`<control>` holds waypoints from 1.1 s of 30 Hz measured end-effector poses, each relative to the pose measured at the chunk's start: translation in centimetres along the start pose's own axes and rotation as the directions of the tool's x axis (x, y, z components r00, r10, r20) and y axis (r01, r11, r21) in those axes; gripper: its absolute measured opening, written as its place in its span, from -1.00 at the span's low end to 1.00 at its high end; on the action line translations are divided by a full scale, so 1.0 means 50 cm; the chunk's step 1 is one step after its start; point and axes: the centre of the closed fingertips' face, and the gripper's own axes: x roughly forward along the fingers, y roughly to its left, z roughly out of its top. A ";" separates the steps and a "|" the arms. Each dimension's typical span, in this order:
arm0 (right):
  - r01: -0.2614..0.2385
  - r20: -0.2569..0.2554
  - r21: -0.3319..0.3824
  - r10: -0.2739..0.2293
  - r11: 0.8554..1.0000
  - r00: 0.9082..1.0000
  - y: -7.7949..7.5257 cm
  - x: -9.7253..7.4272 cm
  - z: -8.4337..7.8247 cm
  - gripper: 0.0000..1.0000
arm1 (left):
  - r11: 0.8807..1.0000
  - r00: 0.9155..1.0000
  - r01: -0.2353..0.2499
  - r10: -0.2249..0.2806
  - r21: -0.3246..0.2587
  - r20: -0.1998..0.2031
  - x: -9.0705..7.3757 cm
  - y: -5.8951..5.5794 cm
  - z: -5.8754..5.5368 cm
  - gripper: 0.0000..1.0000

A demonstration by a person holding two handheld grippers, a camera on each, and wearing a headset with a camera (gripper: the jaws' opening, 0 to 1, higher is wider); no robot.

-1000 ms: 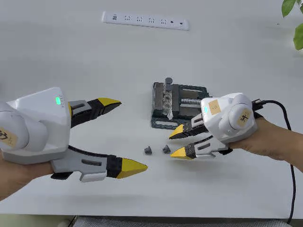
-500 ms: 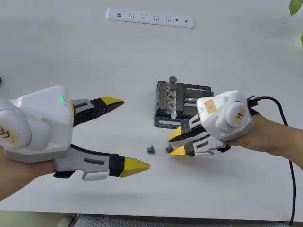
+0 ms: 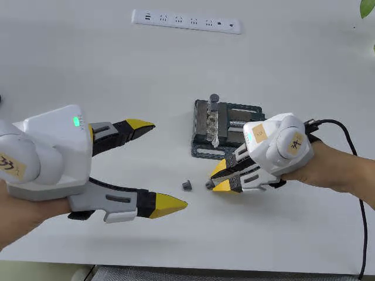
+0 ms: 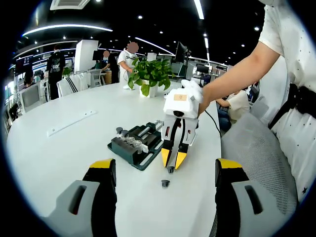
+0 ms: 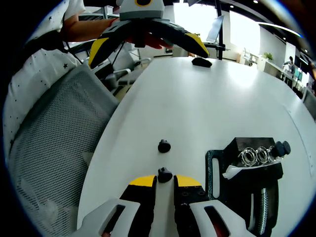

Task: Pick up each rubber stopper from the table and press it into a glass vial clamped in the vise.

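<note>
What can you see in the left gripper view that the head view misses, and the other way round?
The left gripper view looks out into the room: people standing at the back, and ceiling lights. The head view looks down instead and gives the left gripper from above, white body and green light included. Both share the white table, the power strip, the vise, and the right gripper with its yellow tips at one stopper, while the other stopper lies free.
</note>
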 end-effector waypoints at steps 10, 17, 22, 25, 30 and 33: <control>-0.020 0.002 -0.014 0.020 1.000 1.000 0.005 0.005 0.004 -0.79 | 1.000 1.000 -0.001 0.001 -0.005 0.001 -0.001 0.000 -0.001 0.63; -0.020 -0.004 -0.012 0.020 1.000 1.000 0.004 0.004 -0.002 -0.85 | 1.000 1.000 0.000 0.000 -0.008 0.001 0.000 -0.002 -0.001 0.62; -0.012 -0.001 -0.002 0.012 1.000 1.000 0.003 0.003 -0.002 -0.85 | 1.000 1.000 0.004 -0.004 -0.004 0.002 0.004 -0.005 0.001 0.62; -0.009 0.000 0.002 0.009 1.000 1.000 0.004 0.003 -0.001 -0.85 | 1.000 1.000 0.006 -0.006 -0.002 0.004 0.005 -0.006 0.002 0.62; -0.005 0.002 0.008 0.005 1.000 1.000 0.005 0.001 0.004 -0.86 | 1.000 1.000 0.010 -0.010 0.004 0.003 0.005 -0.007 0.003 0.57; 0.004 0.007 0.010 -0.004 1.000 1.000 0.005 -0.010 0.008 -0.86 | 1.000 1.000 0.010 -0.010 0.007 -0.007 0.005 -0.006 -0.001 0.51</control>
